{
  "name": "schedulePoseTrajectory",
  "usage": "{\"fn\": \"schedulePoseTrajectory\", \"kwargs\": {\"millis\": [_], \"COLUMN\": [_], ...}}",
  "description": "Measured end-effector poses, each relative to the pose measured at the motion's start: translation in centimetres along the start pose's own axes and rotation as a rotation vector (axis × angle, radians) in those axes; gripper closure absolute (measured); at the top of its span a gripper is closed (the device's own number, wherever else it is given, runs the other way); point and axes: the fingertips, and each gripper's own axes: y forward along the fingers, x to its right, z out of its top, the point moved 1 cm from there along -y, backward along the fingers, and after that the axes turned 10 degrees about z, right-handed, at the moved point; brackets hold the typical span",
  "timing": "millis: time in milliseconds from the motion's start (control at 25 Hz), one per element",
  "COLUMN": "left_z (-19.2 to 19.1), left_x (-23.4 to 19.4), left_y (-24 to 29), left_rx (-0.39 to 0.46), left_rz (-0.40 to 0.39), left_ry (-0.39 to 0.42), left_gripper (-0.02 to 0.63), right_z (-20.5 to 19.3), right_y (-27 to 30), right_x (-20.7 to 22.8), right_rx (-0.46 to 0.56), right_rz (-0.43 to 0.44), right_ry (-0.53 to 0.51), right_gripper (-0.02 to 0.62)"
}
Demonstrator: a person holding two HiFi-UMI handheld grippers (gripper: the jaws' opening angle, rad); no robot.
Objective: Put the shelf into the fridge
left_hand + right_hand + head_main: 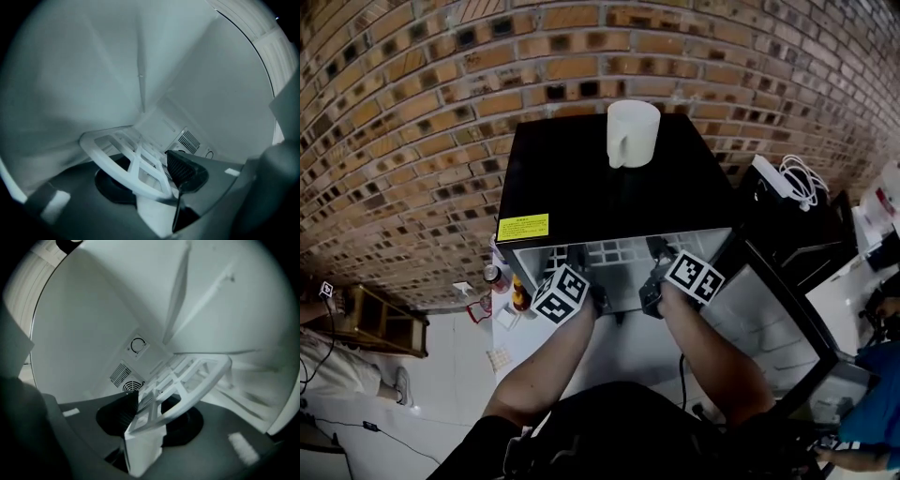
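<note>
A black mini fridge (600,187) stands with its door (783,323) swung open to the right. The white lattice shelf (619,253) lies level inside the white cavity, its front edge at the opening. My left gripper (579,257) and right gripper (660,251) both reach in at that front edge. In the left gripper view the shelf (126,157) runs between the jaws of the left gripper (150,190), whose ribbed pad (180,169) stands just beside its edge. The right gripper view shows the shelf (187,380) likewise between the right gripper's (150,427) open jaws.
A white mug (632,133) stands on the fridge top. The fridge backs onto a brick wall (412,112). Bottles (493,276) stand low at its left, near a wooden rack (380,321). White cables (802,183) lie on dark gear at the right. A vent (123,373) is in the cavity's back wall.
</note>
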Motion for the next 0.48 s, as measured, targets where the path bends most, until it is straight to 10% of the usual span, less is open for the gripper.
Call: {"fn": "schedulePoseTrajectory", "kwargs": {"millis": [480], "left_z": [-1.9], "left_x": [1.3], "left_y": [-7.3], "left_rx": [-0.061], "left_rz": [-0.223], "left_ry": [0.043], "left_gripper": [0.483], "right_z": [-3.3], "right_y": [-7.6], "right_x": [-2.3], "right_rx": [-0.070], "right_rz": [0.094], "right_ry": [-0.022], "right_gripper": [0.483]}}
